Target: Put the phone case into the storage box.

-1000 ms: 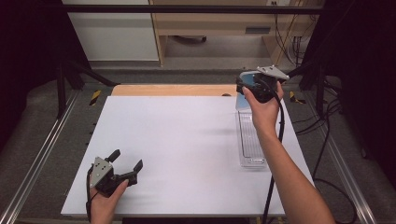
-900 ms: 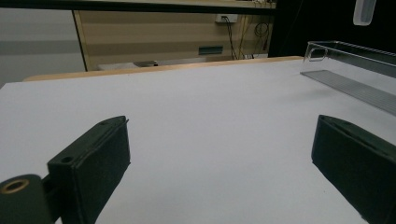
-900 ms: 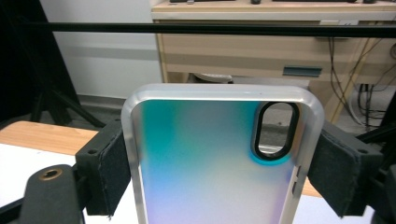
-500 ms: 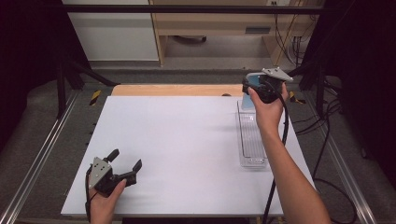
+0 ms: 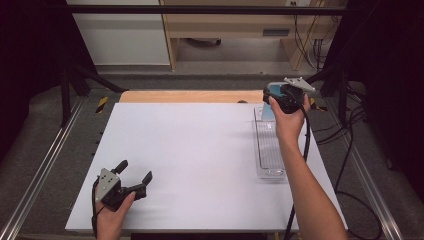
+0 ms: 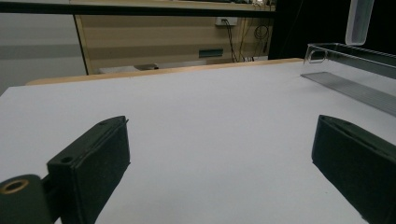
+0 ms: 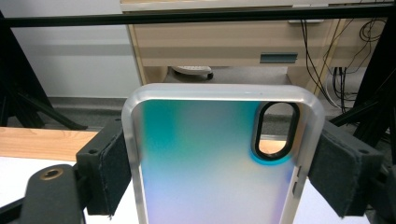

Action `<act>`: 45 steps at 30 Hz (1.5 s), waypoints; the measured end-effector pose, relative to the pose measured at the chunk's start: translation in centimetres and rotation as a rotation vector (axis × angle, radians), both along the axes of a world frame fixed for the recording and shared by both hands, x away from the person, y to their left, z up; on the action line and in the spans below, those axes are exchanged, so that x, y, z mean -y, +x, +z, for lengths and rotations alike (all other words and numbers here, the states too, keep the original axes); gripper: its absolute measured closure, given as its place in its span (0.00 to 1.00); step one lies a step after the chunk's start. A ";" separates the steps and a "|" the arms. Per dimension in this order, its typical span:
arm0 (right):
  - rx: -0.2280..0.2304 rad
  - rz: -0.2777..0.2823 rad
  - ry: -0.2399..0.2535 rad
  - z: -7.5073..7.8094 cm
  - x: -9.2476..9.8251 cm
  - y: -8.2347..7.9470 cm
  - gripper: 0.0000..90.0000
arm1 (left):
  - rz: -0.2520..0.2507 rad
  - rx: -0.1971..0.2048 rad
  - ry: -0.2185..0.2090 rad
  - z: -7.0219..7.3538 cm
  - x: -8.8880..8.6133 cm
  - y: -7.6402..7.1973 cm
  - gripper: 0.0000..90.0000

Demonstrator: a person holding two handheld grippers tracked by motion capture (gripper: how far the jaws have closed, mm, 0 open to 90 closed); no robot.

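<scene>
- Iridescent teal-to-lilac phone case [image 7: 215, 163] with a frosted translucent rim and an oval, black-edged camera cut-out: pinched across its width by the right gripper [image 7: 223, 170], one black padded jaw on each long edge, so the thin shell is carried without bending.
- In the high view the case [image 5: 269, 107] hangs above the far end of the clear, long rectangular plastic tray [image 5: 270, 175]; it is probably being brought to the tray, though contact cannot be told.
- Tray: transparent, hard-walled, with a ribbed floor, lying lengthwise along the right side of the matt white tabletop [image 5: 200, 150].
- Left gripper [image 5: 134, 179]: jaws spread wide with nothing between them, held low over the near left corner of the tabletop, apparently kept out of the way.
- Jaw pads [image 6: 91, 172]: flat, dull black, slightly soft-looking blocks suited to gripping smooth plastic.
</scene>
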State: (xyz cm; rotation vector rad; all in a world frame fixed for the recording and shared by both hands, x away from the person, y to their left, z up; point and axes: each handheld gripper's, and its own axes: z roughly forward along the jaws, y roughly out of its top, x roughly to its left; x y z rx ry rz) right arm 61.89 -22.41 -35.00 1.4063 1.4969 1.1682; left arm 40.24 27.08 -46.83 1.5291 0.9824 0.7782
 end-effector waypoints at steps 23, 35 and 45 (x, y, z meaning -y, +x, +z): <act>-0.007 -0.035 -0.027 -3.1 -0.9 1.4 0.19 | 0.002 0.009 0.010 0.0 0.1 -0.1 0.04; -0.017 -0.043 -0.038 -4.5 -1.8 2.4 0.19 | 0.008 0.008 0.004 -0.1 0.0 0.0 0.05; -0.020 -0.063 -0.028 -4.8 -1.8 2.7 0.19 | 0.009 0.007 0.008 -0.2 -0.1 0.1 0.05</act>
